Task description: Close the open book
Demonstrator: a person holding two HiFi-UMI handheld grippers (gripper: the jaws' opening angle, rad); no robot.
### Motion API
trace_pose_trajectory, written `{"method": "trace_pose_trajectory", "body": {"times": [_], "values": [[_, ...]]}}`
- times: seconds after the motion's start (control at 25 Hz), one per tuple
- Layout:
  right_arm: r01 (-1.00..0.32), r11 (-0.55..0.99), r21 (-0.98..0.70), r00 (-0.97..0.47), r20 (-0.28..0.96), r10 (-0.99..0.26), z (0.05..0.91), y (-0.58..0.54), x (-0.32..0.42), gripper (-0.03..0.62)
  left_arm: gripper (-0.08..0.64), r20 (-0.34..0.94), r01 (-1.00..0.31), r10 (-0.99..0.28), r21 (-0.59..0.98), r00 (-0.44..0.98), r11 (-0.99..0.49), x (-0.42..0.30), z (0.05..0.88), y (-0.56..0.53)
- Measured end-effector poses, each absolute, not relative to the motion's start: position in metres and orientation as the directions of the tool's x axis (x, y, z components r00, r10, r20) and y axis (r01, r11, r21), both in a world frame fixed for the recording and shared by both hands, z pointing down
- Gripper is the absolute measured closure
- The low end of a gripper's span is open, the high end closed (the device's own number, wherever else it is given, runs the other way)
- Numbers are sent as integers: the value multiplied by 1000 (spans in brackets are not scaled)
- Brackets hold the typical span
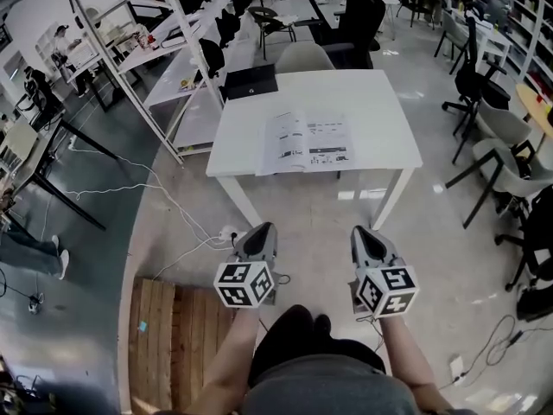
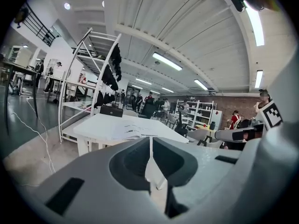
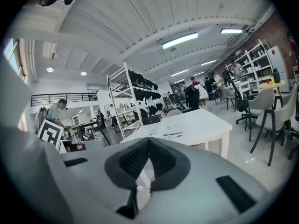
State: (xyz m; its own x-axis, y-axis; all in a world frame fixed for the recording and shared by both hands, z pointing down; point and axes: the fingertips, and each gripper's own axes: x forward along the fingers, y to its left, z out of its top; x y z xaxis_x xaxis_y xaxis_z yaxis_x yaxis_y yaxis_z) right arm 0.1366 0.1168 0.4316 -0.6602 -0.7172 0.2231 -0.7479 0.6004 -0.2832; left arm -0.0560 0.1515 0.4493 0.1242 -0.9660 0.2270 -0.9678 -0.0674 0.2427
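Observation:
An open book [image 1: 307, 142] with printed white pages lies flat on the white table [image 1: 380, 119], near its front edge. It also shows as the book [image 2: 126, 130] in the left gripper view and the book [image 3: 170, 133] in the right gripper view. My left gripper [image 1: 261, 233] and right gripper [image 1: 361, 236] hang side by side over the floor, well short of the table. Both are shut, jaws touching, with nothing between them. Each gripper points toward the table, slightly downward.
A black laptop or case [image 1: 251, 81] lies at the table's far left corner. A grey chair [image 1: 304, 56] stands behind the table. A white rack [image 1: 130, 50] and cables [image 1: 173, 206] sit left. Chairs [image 1: 510, 145] stand right. A wooden pallet [image 1: 173, 335] lies by my feet.

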Motion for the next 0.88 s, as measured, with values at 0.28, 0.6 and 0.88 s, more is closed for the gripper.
{"method": "trace_pose_trajectory", "body": {"times": [0.28,0.6,0.88], "values": [[-749,591,-300,-658,230,-717,435,108,135,588,509,247,-962,-962,269,116,-47,-67,456,146],[-763,575,-293,-643,256,-722,443,69,120,588,472,260,-960,-960,280,104,-29,-92,467,103],[-790,546,-279,-611,272,-744,447,1,98,588,451,273,-954,-953,296,130,-45,-116,478,35]]}}
